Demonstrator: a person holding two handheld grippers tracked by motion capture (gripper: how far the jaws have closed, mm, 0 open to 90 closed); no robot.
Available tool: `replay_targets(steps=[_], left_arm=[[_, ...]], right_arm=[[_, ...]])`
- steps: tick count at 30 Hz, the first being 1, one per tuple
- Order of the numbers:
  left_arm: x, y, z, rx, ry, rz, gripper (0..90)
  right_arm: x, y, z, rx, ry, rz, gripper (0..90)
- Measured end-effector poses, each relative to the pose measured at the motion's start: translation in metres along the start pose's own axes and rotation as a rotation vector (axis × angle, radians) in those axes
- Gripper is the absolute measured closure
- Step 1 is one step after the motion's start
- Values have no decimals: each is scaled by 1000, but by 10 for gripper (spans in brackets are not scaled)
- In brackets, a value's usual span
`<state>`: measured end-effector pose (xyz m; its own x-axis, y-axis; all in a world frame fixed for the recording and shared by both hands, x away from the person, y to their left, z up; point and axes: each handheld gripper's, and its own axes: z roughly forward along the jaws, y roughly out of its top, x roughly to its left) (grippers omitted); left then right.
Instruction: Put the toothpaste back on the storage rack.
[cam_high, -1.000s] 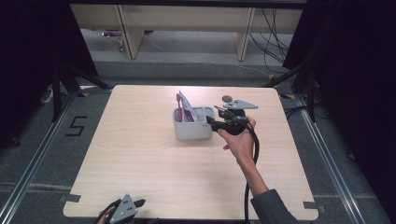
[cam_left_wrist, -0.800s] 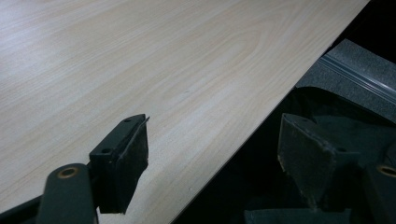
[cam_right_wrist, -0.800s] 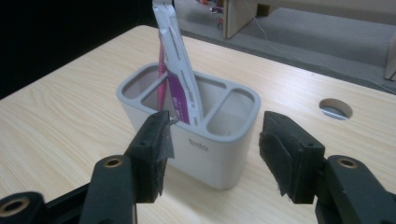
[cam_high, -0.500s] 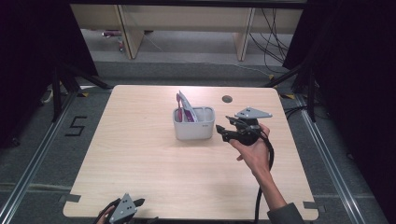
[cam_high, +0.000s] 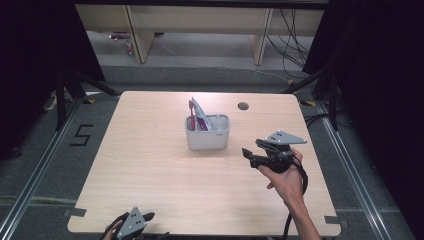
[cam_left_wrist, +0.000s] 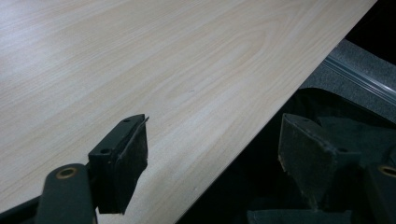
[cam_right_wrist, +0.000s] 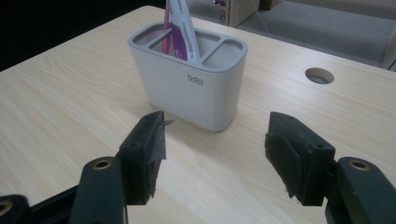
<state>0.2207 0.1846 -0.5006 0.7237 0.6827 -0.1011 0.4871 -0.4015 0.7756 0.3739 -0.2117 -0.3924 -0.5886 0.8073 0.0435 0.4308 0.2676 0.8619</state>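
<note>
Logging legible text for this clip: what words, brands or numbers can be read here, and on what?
"bdo" on the front wall of the grey holder; a smaller line beneath it is too small to read.
"5" marked on the floor left of the table.
Printing on the purple-and-white packet in the holder is unreadable.

Holder (cam_high: 207, 132) stands on table (cam_high: 150, 170), tube (cam_high: 201, 115) inside.

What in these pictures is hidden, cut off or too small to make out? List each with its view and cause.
- Holder contents: high view too small; in the right gripper view the top edge crops the pink and white items.
- Logo on the holder: blurred.
- Left gripper: bottom edge of the high view cuts it.
- Holder's far side: hidden by its own body.
</note>
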Motion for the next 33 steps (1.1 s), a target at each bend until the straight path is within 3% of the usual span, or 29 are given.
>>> replay_targets(steps=[1, 4, 5, 7, 8, 10, 11, 15, 16, 17, 18, 22, 23, 24, 25, 26, 27, 28, 30, 32, 33], left_arm=[[0, 0, 0, 0, 0, 0, 238], [1, 0, 0, 13, -3, 0, 238], [0, -1, 1, -1, 12, -4, 238], [1, 0, -1, 24, -4, 11, 238], [0, 0, 0, 7, -2, 1, 238], [2, 1, -2, 16, 15, 21, 238], [1, 0, 0, -9, 2, -10, 237], [2, 0, -1, 5, 9, 5, 237], [2, 0, -1, 3, 8, 3, 237], [2, 0, -1, 4, 9, 3, 237], [2, 0, -1, 4, 10, 1, 237], [2, 1, -2, 5, 2, -1, 237], [3, 1, -2, 9, 4, 3, 237], [2, 1, -1, 3, 6, -7, 237], [2, 0, 0, -8, 15, -8, 237], [2, 0, 0, -12, 14, -8, 237], [3, 1, -1, 2, 5, -5, 237], [3, 1, -1, 5, 6, -4, 237], [3, 1, -2, 12, 12, 8, 237], [3, 2, -2, 14, 12, 8, 237], [3, 2, -1, 5, 13, -1, 237]], right_arm=[[-2, -3, -1, -4, -11, -11, 382], [-3, -10, -5, 7, 9, 34, 381], [-4, -13, -6, 1, 3, 25, 381], [-5, -17, -5, 0, 18, 39, 380], [-5, -19, -6, 3, 12, 50, 380], [-7, -22, -9, 13, 3, 25, 379], [-5, -24, -10, 24, 9, 53, 379], [-8, -33, -12, 34, 12, 57, 374], [-7, -36, -13, 47, 11, 79, 373], [-7, -38, -13, 39, 10, 80, 373], [-10, -40, -13, 36, 6, 45, 373], [-9, -46, -16, 46, 12, 81, 370], [-11, -47, -17, 42, 10, 54, 369], [-9, -48, -18, 33, 7, 69, 368], [-11, -49, -19, 43, 9, 51, 366], [-10, -49, -20, 37, 11, 57, 364], [-7, -51, -20, 35, 20, 92, 360], [-9, -52, -21, 34, 13, 55, 355], [-4, -56, -22, 44, 29, 110, 347], [-6, -58, -22, 38, 14, 52, 333], [-3, -60, -22, 44, 33, 91, 323]])
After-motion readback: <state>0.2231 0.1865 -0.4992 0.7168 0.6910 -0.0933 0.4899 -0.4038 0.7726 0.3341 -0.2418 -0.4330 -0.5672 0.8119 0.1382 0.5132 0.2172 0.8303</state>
